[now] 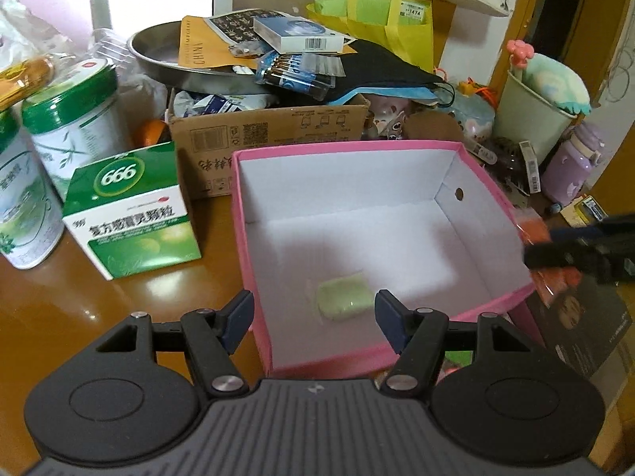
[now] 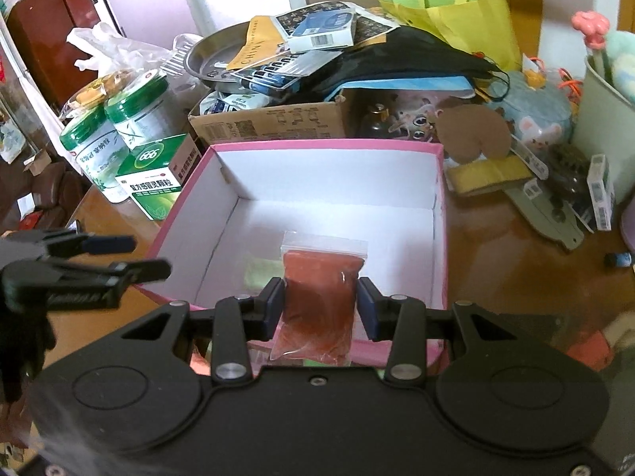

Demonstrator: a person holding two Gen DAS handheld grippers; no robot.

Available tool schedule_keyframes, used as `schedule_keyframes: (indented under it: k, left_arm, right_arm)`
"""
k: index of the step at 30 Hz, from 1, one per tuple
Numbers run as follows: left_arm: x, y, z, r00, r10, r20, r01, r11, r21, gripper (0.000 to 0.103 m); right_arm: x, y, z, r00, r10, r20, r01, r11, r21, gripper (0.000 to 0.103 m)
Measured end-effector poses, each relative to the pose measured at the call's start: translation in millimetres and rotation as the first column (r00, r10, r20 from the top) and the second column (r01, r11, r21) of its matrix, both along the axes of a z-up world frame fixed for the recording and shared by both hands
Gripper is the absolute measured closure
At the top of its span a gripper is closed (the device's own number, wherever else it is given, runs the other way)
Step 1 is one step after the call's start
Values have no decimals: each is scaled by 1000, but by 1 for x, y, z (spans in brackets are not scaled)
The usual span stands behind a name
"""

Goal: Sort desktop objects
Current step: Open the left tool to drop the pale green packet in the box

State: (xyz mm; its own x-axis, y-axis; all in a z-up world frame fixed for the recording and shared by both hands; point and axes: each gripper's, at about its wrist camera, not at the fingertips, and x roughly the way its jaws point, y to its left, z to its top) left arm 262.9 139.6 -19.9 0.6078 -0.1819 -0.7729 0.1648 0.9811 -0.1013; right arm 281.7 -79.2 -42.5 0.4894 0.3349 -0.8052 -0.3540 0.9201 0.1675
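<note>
Right gripper [image 2: 320, 303] jaws clamped on red bag [image 2: 319, 297] over pink box [image 2: 439, 238]; left gripper [image 1: 313, 313] jaws apart, empty, above green packet [image 1: 344, 295] inside.

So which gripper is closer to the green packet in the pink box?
Left. The left gripper hangs open right over the green packet; the right gripper, holding the red bag, is beside it.

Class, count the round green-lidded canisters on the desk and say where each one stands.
2 clearly show. One canister stands left of the green 666 box; the other canister stands behind that box. More may be hidden behind the clutter.
</note>
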Motion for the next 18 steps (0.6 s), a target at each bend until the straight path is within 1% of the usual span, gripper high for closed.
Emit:
schedule_keyframes:
  k: [4, 7, 12, 18]
  left_arm:
    - [-22, 5, 1, 1000, 13, 9, -13, 1000, -2, 37]
    - [-39, 12, -1, 999, 33, 1, -33, 999, -19, 37]
    - [-63, 20, -11, 998, 56, -30, -57, 998, -36, 36]
    - [-80, 31, -25, 993, 90, -73, -93, 995, -41, 36]
  right_arm:
    - [12, 7, -6, 1000, 16, -13, -16, 1000, -19, 63]
    - [21, 12, -10, 999, 27, -22, -28, 999, -33, 63]
    - [36, 20, -18, 998, 46, -39, -48, 997, -56, 63]
    - [55, 31, -27, 996, 69, -59, -73, 994, -83, 63]
